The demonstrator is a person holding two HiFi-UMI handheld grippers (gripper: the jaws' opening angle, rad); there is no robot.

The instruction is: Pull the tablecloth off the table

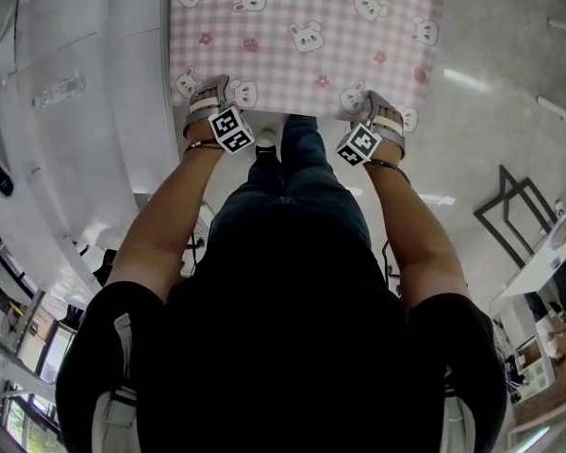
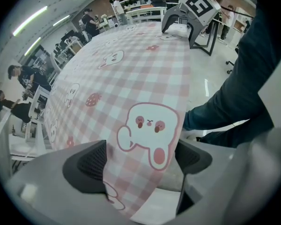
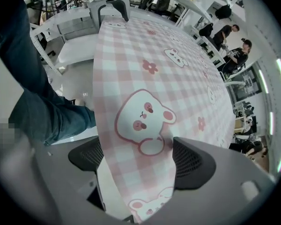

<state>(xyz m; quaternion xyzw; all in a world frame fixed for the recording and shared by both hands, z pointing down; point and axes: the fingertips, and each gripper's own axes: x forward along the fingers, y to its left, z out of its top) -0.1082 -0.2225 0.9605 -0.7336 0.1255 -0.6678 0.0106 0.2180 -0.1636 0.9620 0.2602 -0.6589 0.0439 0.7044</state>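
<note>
Head view shows the left gripper (image 1: 209, 97) and right gripper (image 1: 382, 109) pointing steeply down at the near hem of the tablecloth (image 1: 307, 41), one at each near corner, so neither is nearer than the other. Each gripper's jaws are spread wide with the overhanging hem between the pads, not pinched. The tablecloth lies flat over the table, which is hidden beneath it, directly ahead of both tools; its long axis runs straight away from the jaws, so the coming pull likely requires clamping both corners first, then drawing back along that axis.
</note>
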